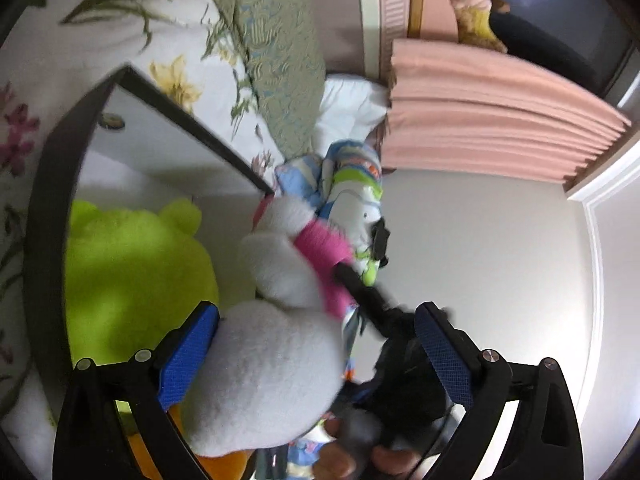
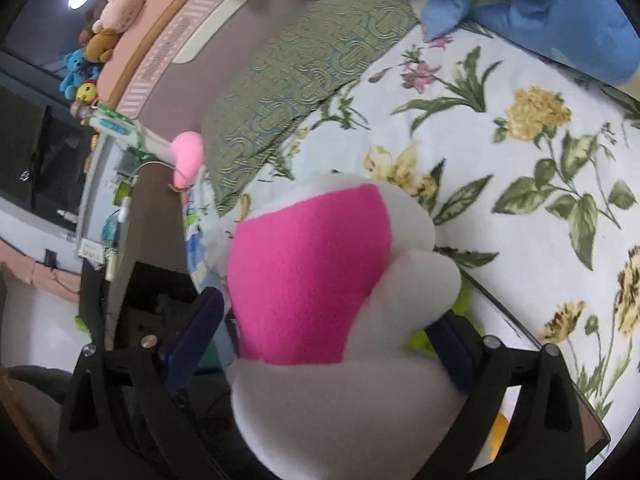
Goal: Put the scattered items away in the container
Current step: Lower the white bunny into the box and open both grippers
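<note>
A white plush toy with a pink top (image 1: 280, 320) (image 2: 320, 300) hangs over the dark-rimmed container (image 1: 168, 108). A lime green plush (image 1: 132, 272) lies inside the container, with something orange (image 1: 224, 464) below it. My left gripper (image 1: 316, 360) is open; the white plush lies against its left pad and the right pad stands apart. My right gripper (image 2: 328, 356) has its fingers wide around the plush body; in the left wrist view one of its black fingers (image 1: 360, 288) presses into the pink part. The container rim also shows in the right wrist view (image 2: 520, 320).
The container sits on a floral bedspread (image 2: 500, 140) with a green patterned pillow (image 2: 300, 80) and a blue cartoon pillow (image 2: 540, 12). Pink curtains (image 1: 500, 120), a shelf of plush toys (image 2: 104, 28) and a cluttered bedside desk (image 2: 108, 200) stand around the bed.
</note>
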`<state>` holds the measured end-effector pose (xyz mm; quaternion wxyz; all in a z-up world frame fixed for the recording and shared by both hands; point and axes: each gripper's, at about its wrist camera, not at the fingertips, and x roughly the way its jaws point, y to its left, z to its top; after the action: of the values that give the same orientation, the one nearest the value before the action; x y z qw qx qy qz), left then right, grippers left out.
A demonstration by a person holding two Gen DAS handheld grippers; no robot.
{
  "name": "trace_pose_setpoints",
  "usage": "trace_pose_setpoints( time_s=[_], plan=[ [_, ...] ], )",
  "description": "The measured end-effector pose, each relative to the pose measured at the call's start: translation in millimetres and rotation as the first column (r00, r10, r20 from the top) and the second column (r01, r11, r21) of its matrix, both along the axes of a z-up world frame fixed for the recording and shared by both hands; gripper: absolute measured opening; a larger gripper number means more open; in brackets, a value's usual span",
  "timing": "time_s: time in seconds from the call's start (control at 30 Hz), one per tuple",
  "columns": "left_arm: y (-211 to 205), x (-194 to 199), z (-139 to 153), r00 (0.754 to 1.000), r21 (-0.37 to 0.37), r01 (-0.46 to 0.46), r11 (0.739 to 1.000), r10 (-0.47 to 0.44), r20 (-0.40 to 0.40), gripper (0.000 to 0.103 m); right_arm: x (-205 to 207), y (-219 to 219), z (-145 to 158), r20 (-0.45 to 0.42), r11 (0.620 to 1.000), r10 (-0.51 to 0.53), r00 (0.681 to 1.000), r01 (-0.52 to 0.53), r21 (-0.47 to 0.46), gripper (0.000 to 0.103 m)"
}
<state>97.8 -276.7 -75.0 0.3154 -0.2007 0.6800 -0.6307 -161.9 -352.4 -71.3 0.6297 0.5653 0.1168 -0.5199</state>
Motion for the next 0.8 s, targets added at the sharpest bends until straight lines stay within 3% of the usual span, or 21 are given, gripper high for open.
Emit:
trace_pose_setpoints(
  time_s=[0.07,0.13,0.3,0.43,0.53,0.8],
  plan=[
    [5,7,10,0.995,-0.026,-0.079,0.997,0.080,0.066,0.103,2,1,-6,-0.004,1.000,0.006,1.000,-0.006,0.013,0.099],
    [7,11,14,0.987,-0.050,-0.133,0.990,0.137,0.084,0.103,9,-1,-12,0.008,0.998,0.050,0.999,-0.050,0.045,0.099],
    [3,8,8,0.989,-0.033,-0.125,0.992,0.128,0.074,0.103,30,-6,-11,-0.116,0.992,0.119,0.986,-0.113,0.064,0.099],
    [0,4,-1,0.992,0.004,-0.103,0.995,0.103,0.077,0.103,17,-3,7,-0.091,0.998,0.059,0.994,-0.061,-0.024,0.099],
    [1,6,1,0.990,-0.009,-0.117,0.993,0.117,0.081,0.102,8,1,23,-0.102,0.997,0.017,0.995,-0.024,-0.075,0.100],
    [3,8,3,0.990,-0.022,-0.124,0.992,0.125,0.069,0.103,-2,25,40,-0.123,0.986,-0.107,0.987,0.090,-0.139,0.100]
  ],
)
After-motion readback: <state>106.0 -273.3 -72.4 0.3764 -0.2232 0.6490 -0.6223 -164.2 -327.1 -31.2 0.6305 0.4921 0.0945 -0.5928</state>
